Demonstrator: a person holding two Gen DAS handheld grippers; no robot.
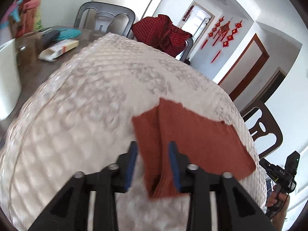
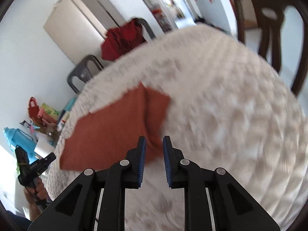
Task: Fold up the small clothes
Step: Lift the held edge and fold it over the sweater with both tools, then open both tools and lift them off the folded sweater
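A small rust-orange knitted cloth [image 1: 192,140] lies on a white quilted cover [image 1: 86,100], with one side folded over. In the left wrist view my left gripper [image 1: 153,148] is open, its blue pads either side of the cloth's near folded corner, not closed on it. In the right wrist view the same cloth [image 2: 115,127] lies ahead and to the left. My right gripper [image 2: 154,142] is open, with the cloth's near corner between its pads. Both views are blurred by motion.
A grey table [image 1: 32,61] at the left carries a white box [image 1: 57,49], a teal item [image 1: 68,33] and a white container [image 1: 7,77]. A red checked garment [image 1: 161,32] hangs on a chair. A brown chair [image 2: 269,23] stands beyond the cover.
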